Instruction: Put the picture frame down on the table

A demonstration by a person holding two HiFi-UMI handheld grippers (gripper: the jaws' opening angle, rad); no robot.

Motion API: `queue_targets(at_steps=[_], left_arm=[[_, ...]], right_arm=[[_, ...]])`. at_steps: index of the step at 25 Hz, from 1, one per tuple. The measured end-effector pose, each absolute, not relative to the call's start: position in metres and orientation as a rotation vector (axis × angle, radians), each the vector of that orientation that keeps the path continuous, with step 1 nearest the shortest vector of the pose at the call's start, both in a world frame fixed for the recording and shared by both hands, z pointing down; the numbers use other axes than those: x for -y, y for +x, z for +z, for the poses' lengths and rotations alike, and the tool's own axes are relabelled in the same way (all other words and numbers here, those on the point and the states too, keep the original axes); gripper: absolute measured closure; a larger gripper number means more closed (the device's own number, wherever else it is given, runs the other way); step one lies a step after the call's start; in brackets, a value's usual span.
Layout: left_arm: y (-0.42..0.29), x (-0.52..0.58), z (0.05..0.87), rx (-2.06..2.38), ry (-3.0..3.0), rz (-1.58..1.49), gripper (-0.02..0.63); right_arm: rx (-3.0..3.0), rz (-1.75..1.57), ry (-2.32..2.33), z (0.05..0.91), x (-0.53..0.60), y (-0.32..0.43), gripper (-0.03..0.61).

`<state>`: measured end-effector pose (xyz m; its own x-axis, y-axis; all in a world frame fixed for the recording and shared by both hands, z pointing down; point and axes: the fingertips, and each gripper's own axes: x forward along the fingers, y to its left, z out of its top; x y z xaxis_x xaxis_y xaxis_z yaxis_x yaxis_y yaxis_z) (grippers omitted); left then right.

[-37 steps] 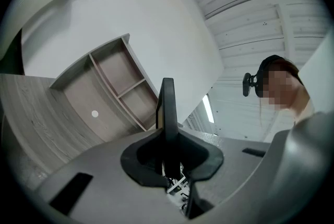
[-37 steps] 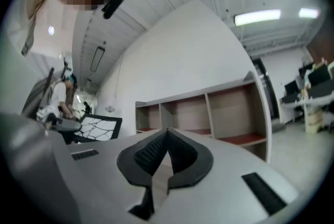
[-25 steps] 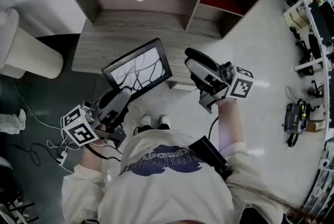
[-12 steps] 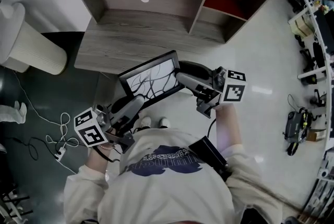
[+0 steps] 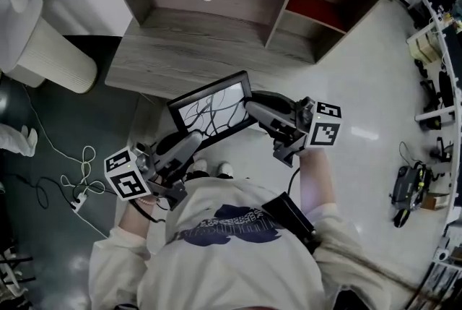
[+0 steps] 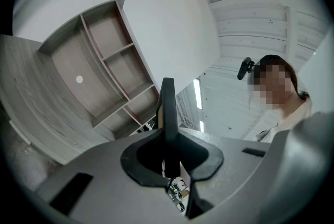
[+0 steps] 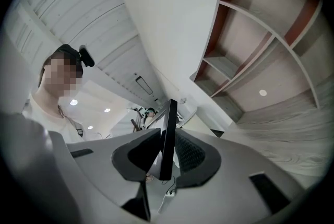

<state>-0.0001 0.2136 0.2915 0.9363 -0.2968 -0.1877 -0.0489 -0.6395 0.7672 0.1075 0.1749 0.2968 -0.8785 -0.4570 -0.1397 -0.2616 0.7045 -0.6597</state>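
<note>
- Black-bordered picture frame [image 5: 211, 108], head view: dark branches on white, glass facing up at you. Its long axis runs from 8 to 2 o'clock. You hold it at the near edge of the wood-grain table [image 5: 180, 63], with bare surface beyond at 12 o'clock.
- Left gripper view: your left gripper [image 6: 168, 157] is clenched on the frame's thin rim, which stands edge-on and upright.
- Right gripper view: your right gripper [image 7: 166, 157] has just been closing its jaws and now pinches the opposite rim. Bare wood lies at 3 o'clock.

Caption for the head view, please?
Left gripper holds the frame; right gripper has just closed on its other edge, near the table.
</note>
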Motion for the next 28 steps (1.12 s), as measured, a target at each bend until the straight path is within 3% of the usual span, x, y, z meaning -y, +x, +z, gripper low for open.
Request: queue_targets(at_steps=[16, 28], left_arm=[[0.01, -0.2, 0.328, 0.382, 2.309, -0.281, 0.555], [-0.019, -0.078, 0.371, 0.362, 2.252, -0.225, 0.554]], right_arm=[[-2.625, -0.972, -0.682, 0.331, -0.168, 0.119, 0.502], [-2.596, -1.064, -0.813, 0.362, -0.06, 0.092, 0.503]])
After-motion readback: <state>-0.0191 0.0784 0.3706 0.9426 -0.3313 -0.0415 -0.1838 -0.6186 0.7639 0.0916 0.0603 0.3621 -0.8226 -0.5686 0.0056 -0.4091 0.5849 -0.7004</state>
